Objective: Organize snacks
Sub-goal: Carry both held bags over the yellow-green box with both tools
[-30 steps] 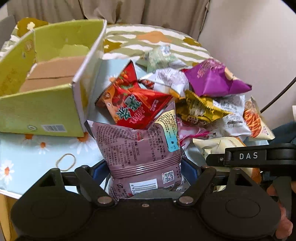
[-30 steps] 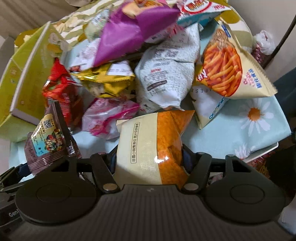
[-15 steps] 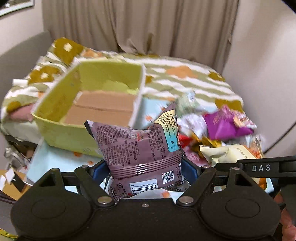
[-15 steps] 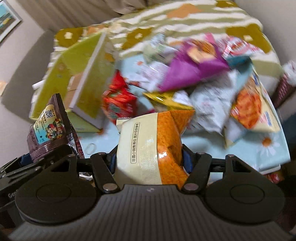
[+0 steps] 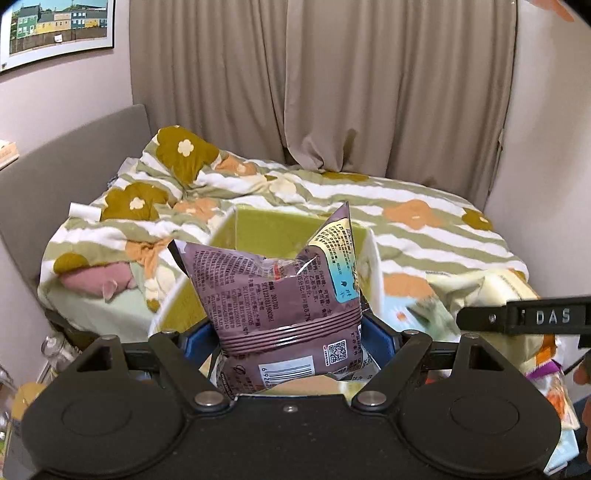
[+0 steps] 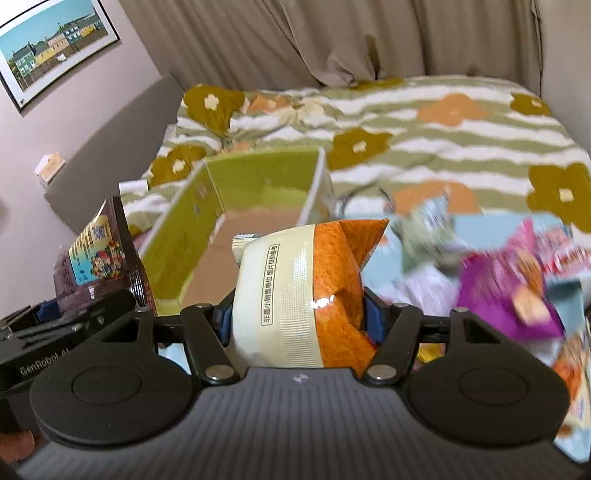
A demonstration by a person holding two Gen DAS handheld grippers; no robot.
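Observation:
My left gripper [image 5: 291,339] is shut on a brown-purple snack bag [image 5: 280,295] and holds it upright just in front of the green cardboard box [image 5: 258,229]. That bag also shows at the left of the right wrist view [image 6: 96,266]. My right gripper [image 6: 299,321] is shut on a cream and orange snack bag [image 6: 306,295], held up near the box's [image 6: 192,229] open top, whose brown cardboard floor is visible. A blurred pile of snack bags [image 6: 509,280] lies to the right on the blue daisy tablecloth.
A bed with a green striped flowered duvet [image 5: 424,218] lies behind the box. Beige curtains [image 5: 332,92] hang at the back. A grey headboard [image 5: 66,158] and a framed picture [image 5: 55,29] are at the left. The right gripper's arm [image 5: 535,317] crosses the left wrist view.
Both grippers have lifted and swung left from the snack pile towards the green box, each still holding its bag. The views now look over the box to the bed.

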